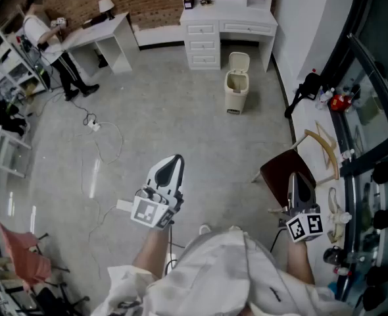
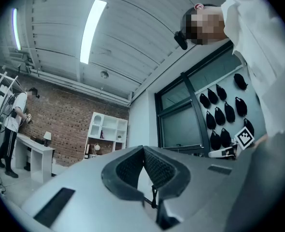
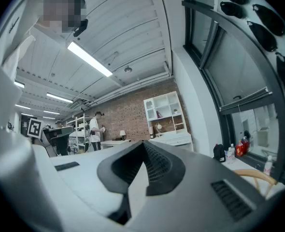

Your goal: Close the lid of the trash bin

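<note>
Your left gripper (image 1: 175, 158) sits low centre in the head view, over bare floor (image 1: 181, 110), jaws pressed together with nothing between them. Its own view shows the same: pads meet at the tips, empty. Your right gripper (image 1: 298, 178) is at lower right, over a dark brown chair (image 1: 279, 170), jaws also closed tight and empty. Neither gripper touches anything

The bin (image 1: 236, 91) is far off near the top of the head view. It's beige and stands upright on the floor, just in front of the white dresser (image 1: 204, 38), right of its drawer stack. Its lid (image 1: 239, 60) stands up at the back, so the bin is open. It's well apart from both grippers, with open floor between, and the right gripper is the nearer one

At upper left a white table (image 1: 108, 31) stands against the brick wall (image 1: 154, 2), with a person (image 1: 39, 31) at its left end. A power strip (image 1: 93, 125) lies on the floor below that, its cable trailing toward you. Along the right edge a long table (image 1: 310, 127) by the window carries a wooden hanger (image 1: 327, 151), a black bag (image 1: 307, 87) and some small bottles (image 1: 339, 101), too small to tell apart

The left gripper view takes in ceiling lights, the brick wall and a white shelf unit (image 2: 106, 134) past the closed jaws. The right gripper view shows the same wall and shelf unit beyond its jaws
</note>
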